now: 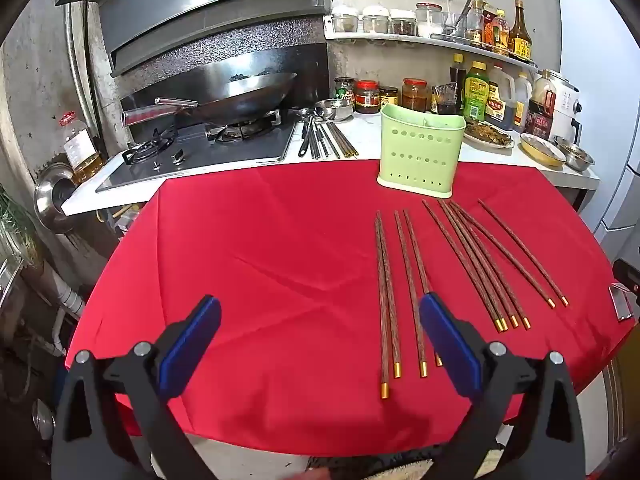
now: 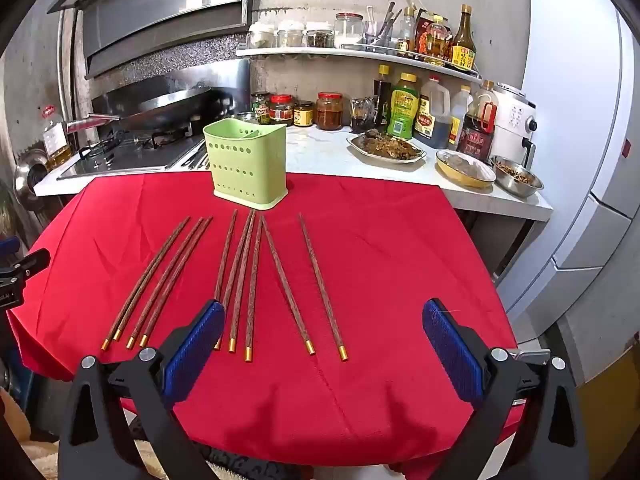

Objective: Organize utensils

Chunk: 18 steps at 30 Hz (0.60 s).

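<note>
Several brown wooden chopsticks with gold tips (image 1: 472, 264) (image 2: 240, 276) lie side by side on the red tablecloth (image 1: 280, 272) (image 2: 400, 264). A pale green perforated utensil holder (image 1: 422, 148) (image 2: 248, 160) stands upright at the cloth's far edge, empty as far as I can see. My left gripper (image 1: 320, 340) is open and empty, hovering over the cloth left of the chopsticks. My right gripper (image 2: 324, 344) is open and empty, above the near ends of the chopsticks.
Behind the table runs a white counter (image 2: 332, 148) with a gas stove and wok (image 1: 240, 100), metal utensils (image 1: 320, 136), jars, sauce bottles, food dishes (image 2: 384, 146) and metal bowls (image 2: 516, 178). A white fridge (image 2: 580, 120) stands at the right.
</note>
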Motion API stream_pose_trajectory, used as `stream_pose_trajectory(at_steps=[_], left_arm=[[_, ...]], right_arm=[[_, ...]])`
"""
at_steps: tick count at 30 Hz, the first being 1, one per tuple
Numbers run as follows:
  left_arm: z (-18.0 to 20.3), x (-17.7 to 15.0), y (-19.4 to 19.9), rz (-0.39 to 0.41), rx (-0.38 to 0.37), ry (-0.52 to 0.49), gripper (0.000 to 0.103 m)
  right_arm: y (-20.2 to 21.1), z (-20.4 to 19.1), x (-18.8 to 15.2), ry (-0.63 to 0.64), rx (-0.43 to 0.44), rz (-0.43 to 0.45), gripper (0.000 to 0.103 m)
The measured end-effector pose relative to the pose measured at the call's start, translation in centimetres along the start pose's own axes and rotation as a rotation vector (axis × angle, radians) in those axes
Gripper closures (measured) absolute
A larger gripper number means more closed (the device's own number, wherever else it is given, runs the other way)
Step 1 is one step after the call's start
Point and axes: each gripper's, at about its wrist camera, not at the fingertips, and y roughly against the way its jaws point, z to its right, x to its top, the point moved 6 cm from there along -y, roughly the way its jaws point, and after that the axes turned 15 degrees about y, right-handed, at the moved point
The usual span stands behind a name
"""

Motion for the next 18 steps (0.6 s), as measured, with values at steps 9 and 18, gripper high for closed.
stream_pose_trajectory(at_steps=[9, 18], left_arm=[[-0.07, 0.17, -0.02, -0.007, -0.001, 0.006, 0.006], [0.12, 0.13, -0.32, -0.014, -0.006, 0.008, 0.006]], right_arm=[[-0.07, 0.0, -0.08, -0.01, 0.009, -0.006, 0.006], [-0.32, -0.41, -0.25, -0.008, 0.011, -0.009, 0.006]])
